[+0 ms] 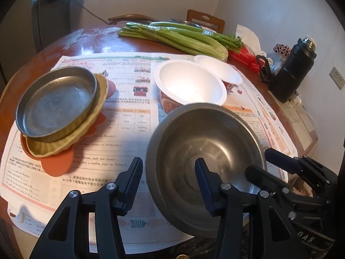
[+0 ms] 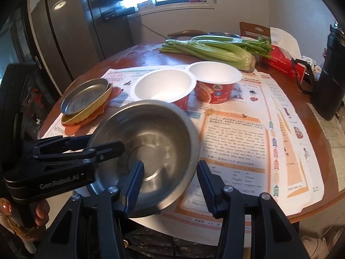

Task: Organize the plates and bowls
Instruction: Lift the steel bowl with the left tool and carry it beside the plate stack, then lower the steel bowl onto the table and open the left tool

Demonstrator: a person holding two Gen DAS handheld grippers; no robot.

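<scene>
A steel bowl [image 1: 204, 142] [image 2: 151, 133] hangs tilted over the newspaper near the table's front edge. My right gripper [image 2: 170, 164] [image 1: 257, 160] is shut on its right wall, one finger inside and one on the outer rim. My left gripper [image 1: 168, 161] [image 2: 105, 142] straddles the left wall, open, with a sliver of paper showing beside its outer finger. Left of the bowl a steel plate [image 1: 56, 103] [image 2: 86, 99] lies on a yellow scalloped plate [image 1: 64, 149], itself on an orange one [image 1: 58, 166]. Behind stand two empty red-and-white paper bowls [image 1: 187, 82] [image 2: 215, 73].
Celery [image 1: 179, 38] lies across the back of the round wooden table [image 1: 90, 41]. At the right stand a red tissue box [image 1: 245, 58] and a black flask [image 1: 293, 69]. Newspaper [image 2: 237, 133] covers the middle. A person's hand [image 2: 6, 207] holds the left gripper.
</scene>
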